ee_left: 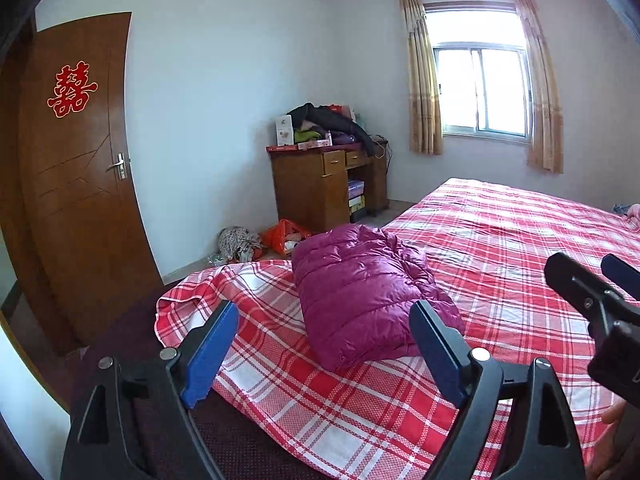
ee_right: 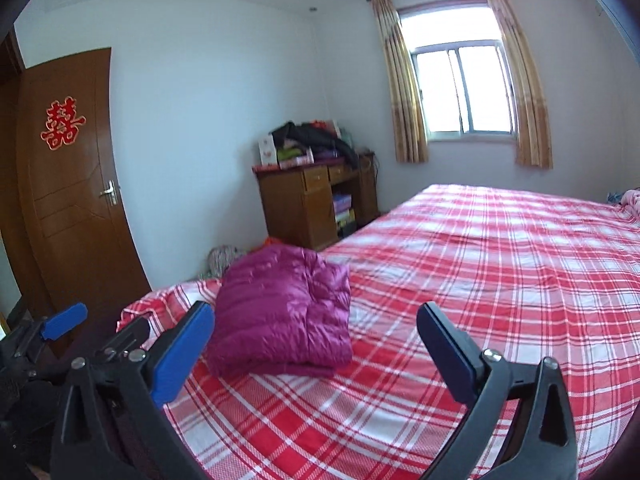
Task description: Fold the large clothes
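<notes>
Jacket: a magenta puffer jacket [ee_left: 360,296], already folded into a compact bundle, lies on the red plaid bedsheet [ee_left: 500,248] near the bed's left-hand corner, on the side toward the door [ee_left: 76,176].
Left gripper: the left gripper [ee_left: 324,332] has its blue pads spread wide with nothing between them; it hangs clear above the sheet, the bundle just beyond its tips.
Right gripper: the right gripper [ee_right: 316,332] is likewise spread as wide as it goes and empty, apart from the jacket, which sits ahead and to its left.
Step in hand: judging by the neat bundle and both empty tongs, the fold looks finished and let go.
Next move: likely a check of the bundle, or a pat to flatten its puffed top; any new grasp calls for coming down on an outer edge with the pads wide.
Edges: the bundle sits close to the bed's left edge, where the sheet corner [ee_left: 176,308] bunches and hangs over; a push that way could tip it off.
Open room: the wide stretch of bare sheet to the right toward the window [ee_left: 480,88] is free for moving.
</notes>
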A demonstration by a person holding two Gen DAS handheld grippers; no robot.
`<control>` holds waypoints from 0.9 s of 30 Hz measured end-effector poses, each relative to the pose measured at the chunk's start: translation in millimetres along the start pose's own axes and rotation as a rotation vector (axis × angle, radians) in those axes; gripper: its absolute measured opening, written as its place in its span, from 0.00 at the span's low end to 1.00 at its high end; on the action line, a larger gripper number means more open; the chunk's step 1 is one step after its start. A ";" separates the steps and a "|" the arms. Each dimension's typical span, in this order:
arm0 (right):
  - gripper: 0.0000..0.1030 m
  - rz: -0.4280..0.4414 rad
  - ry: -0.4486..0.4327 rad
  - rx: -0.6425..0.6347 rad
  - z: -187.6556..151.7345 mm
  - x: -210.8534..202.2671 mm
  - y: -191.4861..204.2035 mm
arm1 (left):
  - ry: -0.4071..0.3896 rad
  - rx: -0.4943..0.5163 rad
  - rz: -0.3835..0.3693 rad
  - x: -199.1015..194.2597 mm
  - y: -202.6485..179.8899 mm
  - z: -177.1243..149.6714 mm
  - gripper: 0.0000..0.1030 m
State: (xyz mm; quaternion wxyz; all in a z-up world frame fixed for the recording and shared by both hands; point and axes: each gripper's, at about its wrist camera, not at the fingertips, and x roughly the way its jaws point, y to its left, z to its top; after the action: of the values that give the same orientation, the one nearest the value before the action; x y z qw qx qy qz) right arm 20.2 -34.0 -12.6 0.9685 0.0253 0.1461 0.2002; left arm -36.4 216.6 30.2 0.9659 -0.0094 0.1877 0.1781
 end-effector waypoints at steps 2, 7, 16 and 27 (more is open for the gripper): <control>1.00 -0.007 -0.013 -0.006 1.6 -1.8 -0.4 | -0.009 0.001 0.009 -5.1 0.0 1.6 0.85; 1.00 -0.007 -0.022 0.004 1.4 -3.2 -2.7 | -0.066 0.010 0.027 -19.7 -2.0 3.5 0.86; 1.00 -0.007 -0.020 0.017 -1.3 -4.4 -6.5 | -0.066 0.023 0.024 -24.6 -5.0 6.2 0.88; 1.00 -0.009 -0.008 0.034 -2.1 -3.9 -13.0 | -0.056 0.022 0.017 -23.8 -5.3 5.7 0.89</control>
State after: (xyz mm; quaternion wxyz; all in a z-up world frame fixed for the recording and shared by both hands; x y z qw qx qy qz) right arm 21.1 -47.5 -15.0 0.9694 0.0417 0.1456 0.1930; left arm -53.2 203.9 44.0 0.9692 0.0079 0.1628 0.1845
